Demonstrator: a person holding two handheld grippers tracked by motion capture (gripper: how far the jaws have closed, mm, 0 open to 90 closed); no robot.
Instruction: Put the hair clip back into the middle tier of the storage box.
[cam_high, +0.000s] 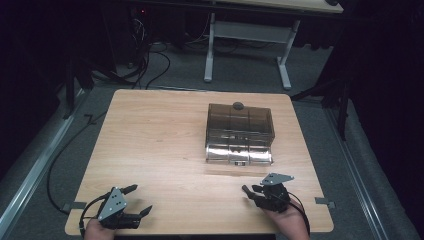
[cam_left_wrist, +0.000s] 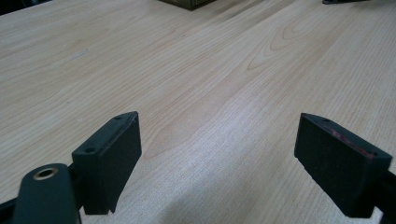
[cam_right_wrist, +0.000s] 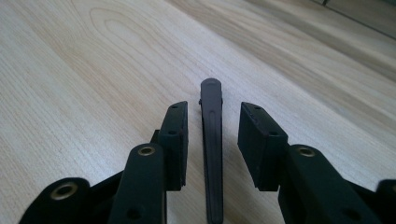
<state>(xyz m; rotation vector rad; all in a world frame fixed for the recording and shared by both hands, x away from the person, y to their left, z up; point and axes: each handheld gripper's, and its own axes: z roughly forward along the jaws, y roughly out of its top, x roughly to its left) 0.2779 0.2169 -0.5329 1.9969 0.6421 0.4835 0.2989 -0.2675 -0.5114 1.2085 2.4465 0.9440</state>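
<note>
A slim dark tool (cam_right_wrist: 212, 158) with a rounded tip lies flat on the wooden table (cam_high: 160, 150). It runs lengthwise between the jaws of my right gripper (cam_right_wrist: 214, 109). The pads (cam_right_wrist: 175, 140) stand a little off it on both sides, so the gripper is open and nothing is gripped. In the high view the right gripper (cam_high: 251, 190) rests near the table's front right, pointing left. My left gripper (cam_high: 140, 199) lies at the front left, its jaws spread wide over bare wood. The left gripper (cam_left_wrist: 219, 119) holds nothing.
A smoky see-through box (cam_high: 240, 131) with a small dark knob (cam_high: 238, 105) on its top stands right of the table's middle, beyond the right gripper. Its corner (cam_left_wrist: 187, 3) appears at the top of the left gripper view. Desk legs (cam_high: 209, 50) and cables lie on the floor behind.
</note>
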